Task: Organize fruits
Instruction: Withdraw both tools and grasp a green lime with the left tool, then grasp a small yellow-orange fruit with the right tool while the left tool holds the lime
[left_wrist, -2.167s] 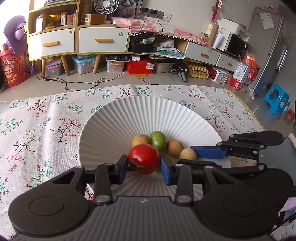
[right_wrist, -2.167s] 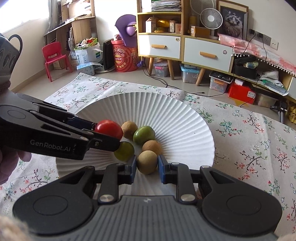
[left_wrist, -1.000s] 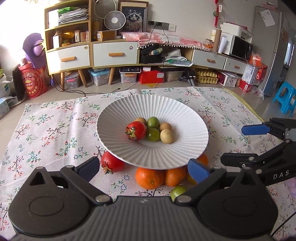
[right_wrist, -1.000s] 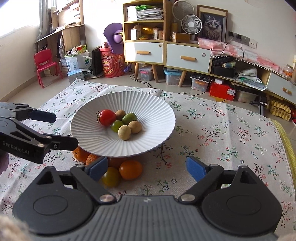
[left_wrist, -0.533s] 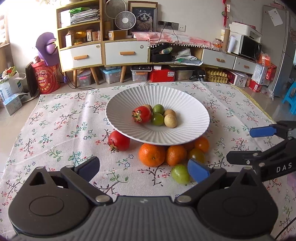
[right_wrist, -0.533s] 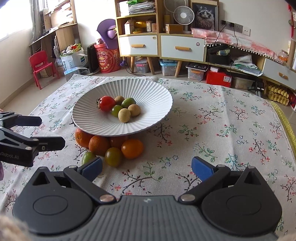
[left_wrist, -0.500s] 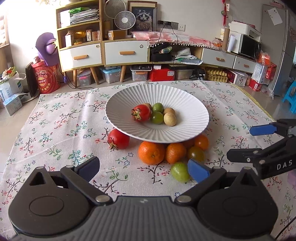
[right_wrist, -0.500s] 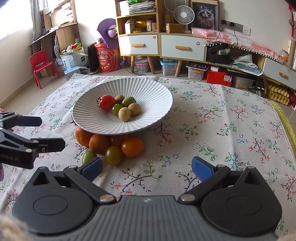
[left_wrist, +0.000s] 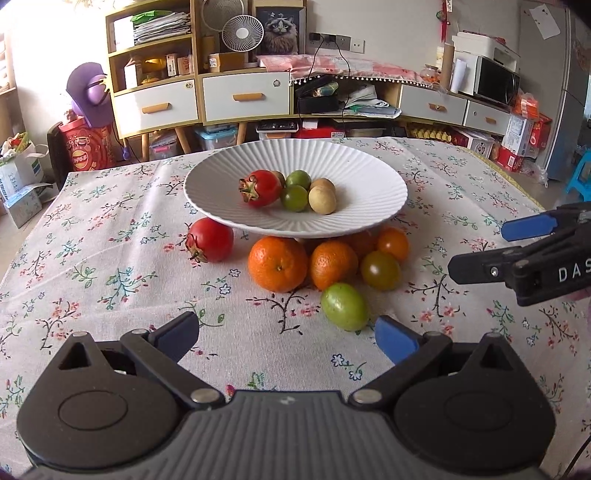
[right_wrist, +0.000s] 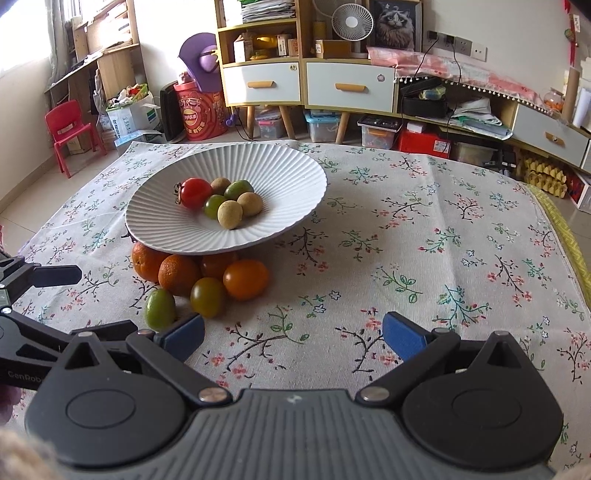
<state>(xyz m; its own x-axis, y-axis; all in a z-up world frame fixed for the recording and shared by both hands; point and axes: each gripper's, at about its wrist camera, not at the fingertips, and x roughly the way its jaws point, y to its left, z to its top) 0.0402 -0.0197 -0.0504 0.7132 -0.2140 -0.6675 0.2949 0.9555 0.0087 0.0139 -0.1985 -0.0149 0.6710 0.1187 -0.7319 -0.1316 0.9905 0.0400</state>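
Both tongs (left_wrist: 284, 338) withdrawn, oranges (left_wrist: 277, 264) half-hidden under plate (left_wrist: 369, 184)

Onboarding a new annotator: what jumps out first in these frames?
The white ribbed plate mid-table, holding a red tomato beside small green and tan fruits. Then the cluster against its near edge on the floral cloth: oranges, a second tomato to their left, and a green fruit nearest the camera. Both grippers, left and right, are open and empty.

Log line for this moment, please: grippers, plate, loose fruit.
left gripper: open, empty | right gripper: open, empty | plate: six fruits | tablecloth: loose tomato, oranges, green fruit
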